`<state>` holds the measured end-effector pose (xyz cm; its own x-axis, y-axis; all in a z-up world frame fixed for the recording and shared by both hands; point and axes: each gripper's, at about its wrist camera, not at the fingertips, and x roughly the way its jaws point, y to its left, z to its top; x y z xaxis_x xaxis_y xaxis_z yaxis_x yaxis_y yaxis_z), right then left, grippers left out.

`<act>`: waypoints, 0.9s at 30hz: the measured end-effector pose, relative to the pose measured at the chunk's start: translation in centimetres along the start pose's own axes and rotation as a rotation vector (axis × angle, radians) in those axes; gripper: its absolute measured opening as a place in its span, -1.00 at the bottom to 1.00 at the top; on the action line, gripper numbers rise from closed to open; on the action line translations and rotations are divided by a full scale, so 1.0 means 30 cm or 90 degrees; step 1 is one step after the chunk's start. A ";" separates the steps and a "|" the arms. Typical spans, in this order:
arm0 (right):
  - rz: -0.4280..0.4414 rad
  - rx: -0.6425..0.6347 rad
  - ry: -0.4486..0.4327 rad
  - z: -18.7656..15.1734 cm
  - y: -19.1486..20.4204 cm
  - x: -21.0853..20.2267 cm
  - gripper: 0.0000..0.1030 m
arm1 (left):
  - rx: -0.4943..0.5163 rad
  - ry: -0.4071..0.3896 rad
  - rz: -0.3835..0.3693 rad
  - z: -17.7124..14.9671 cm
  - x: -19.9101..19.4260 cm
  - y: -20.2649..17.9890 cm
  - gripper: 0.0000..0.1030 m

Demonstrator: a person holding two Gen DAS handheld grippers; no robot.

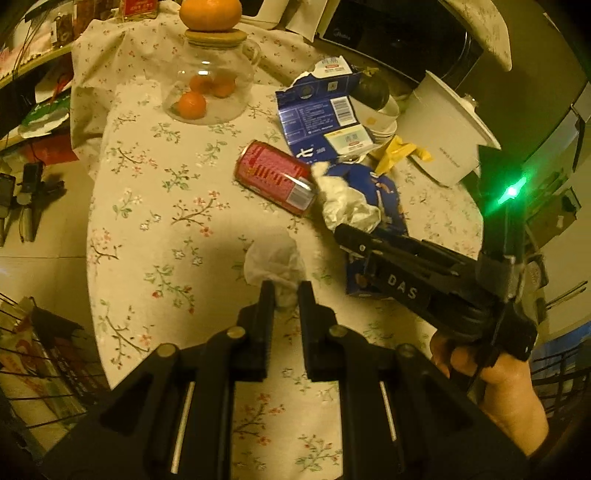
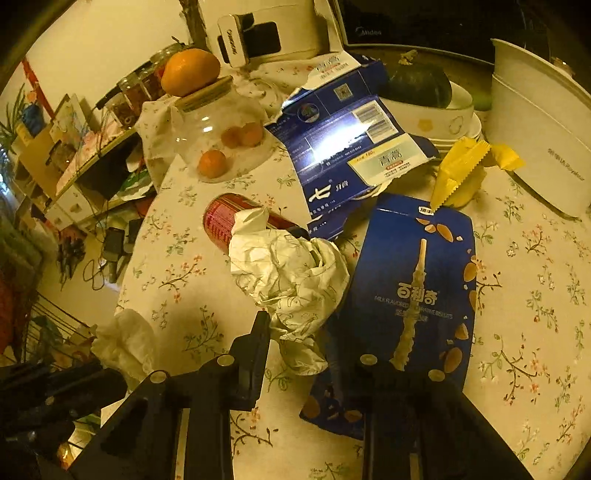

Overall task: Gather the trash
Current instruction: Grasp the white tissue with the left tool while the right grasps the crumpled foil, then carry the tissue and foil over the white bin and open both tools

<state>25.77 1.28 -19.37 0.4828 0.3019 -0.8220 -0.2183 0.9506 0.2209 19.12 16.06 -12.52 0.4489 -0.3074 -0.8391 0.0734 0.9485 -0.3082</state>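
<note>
Paper ball (image 2: 291, 284): crumpled white sheet on the worktop (image 2: 535, 295), touching a red can (image 1: 275, 177) and a blue biscuit box (image 2: 413, 295).
Right claw (image 2: 295, 325): pinching the ball's near edge.
Left claw (image 1: 286, 295): pressed on a white tissue wad (image 1: 275, 262), above the worktop.
Doing it well: I judge the pinch shallow; lift slowly so the sheet neither tears nor drags the can.
Writing: box reads "MILK FLAVORED"; right claw body reads "DAS"; black appliance (image 2: 406, 29) reads "Midea".
</note>
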 end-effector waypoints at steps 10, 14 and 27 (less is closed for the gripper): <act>0.006 0.000 -0.046 -0.027 -0.116 -0.224 -0.58 | 0.008 0.006 -0.043 -0.017 0.004 -0.083 -0.72; -0.011 -0.003 -0.053 -0.070 -0.183 -0.319 -0.58 | 0.025 0.007 -0.051 -0.028 0.008 -0.141 -0.72; -0.072 0.021 -0.058 -0.271 -0.469 -0.594 -0.58 | 0.110 0.022 -0.086 -0.062 0.063 -0.431 -0.72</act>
<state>13.33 -18.07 -12.11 0.5776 0.1967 -0.7923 -0.1311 0.9803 0.1478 17.37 3.07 -10.95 0.3946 -0.4327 -0.8106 0.2838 0.8965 -0.3403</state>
